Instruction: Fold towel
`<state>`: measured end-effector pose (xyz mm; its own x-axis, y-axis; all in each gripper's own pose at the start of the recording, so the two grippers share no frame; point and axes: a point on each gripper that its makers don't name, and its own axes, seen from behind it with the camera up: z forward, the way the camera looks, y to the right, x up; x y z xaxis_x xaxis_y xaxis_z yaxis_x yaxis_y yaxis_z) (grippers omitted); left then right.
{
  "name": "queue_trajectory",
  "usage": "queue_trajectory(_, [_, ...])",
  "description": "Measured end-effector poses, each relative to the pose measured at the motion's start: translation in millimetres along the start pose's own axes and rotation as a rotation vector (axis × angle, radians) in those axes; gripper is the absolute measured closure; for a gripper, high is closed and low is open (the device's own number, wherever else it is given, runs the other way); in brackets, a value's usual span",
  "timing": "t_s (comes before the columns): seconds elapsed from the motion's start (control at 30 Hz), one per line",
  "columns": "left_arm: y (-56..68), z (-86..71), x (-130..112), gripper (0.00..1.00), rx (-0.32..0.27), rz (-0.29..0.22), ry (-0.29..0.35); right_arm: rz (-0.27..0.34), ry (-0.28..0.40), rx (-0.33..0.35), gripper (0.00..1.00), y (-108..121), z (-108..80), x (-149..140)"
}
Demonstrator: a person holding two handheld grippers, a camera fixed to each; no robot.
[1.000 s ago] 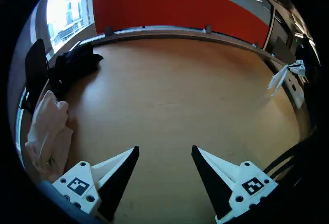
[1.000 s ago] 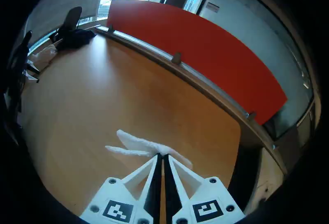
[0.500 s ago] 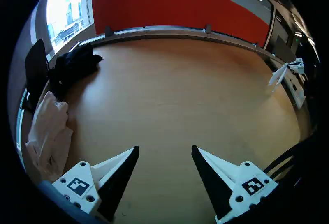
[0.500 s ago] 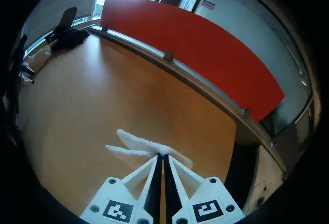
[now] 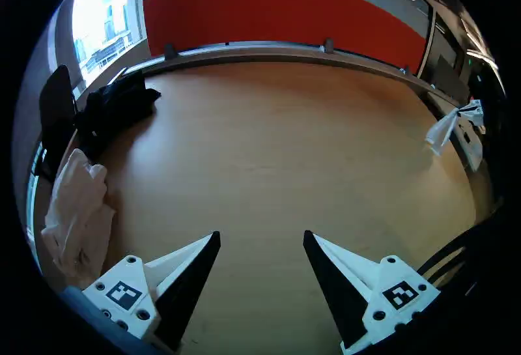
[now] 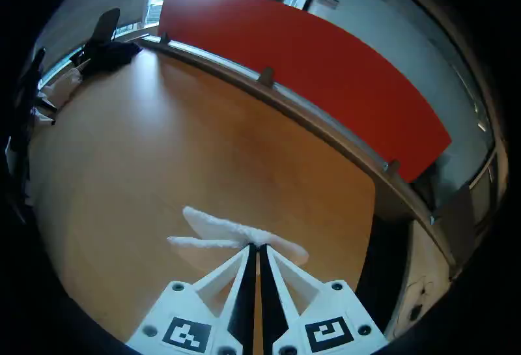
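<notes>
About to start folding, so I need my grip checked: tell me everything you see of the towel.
The towel is white, soft-looking cloth, bunched into a narrow crumpled strip. The right tongs are shut on one end; the rest sticks out leftward past their tips in two loose flaps. In the left gripper view it dangles, small, at the far right near the desk edge. It seems lifted off the wood, a faint shadow beneath; nothing else touches it.
</notes>
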<state>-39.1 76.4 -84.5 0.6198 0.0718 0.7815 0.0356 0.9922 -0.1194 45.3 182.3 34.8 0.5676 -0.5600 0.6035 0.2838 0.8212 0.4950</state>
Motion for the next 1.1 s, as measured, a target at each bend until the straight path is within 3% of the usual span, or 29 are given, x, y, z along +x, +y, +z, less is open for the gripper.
queue_trajectory(0.5, [5.7,2.2,1,0.06,-0.008,0.014,-0.004,0.055,-0.147,-0.021,0.97,-3,-5.9,-94])
queue_trajectory(1.1, [2.8,-2.6,-3,0.06,0.002,0.013,-0.007,0.114,-0.294,-0.048,0.96,-7,3.5,-162])
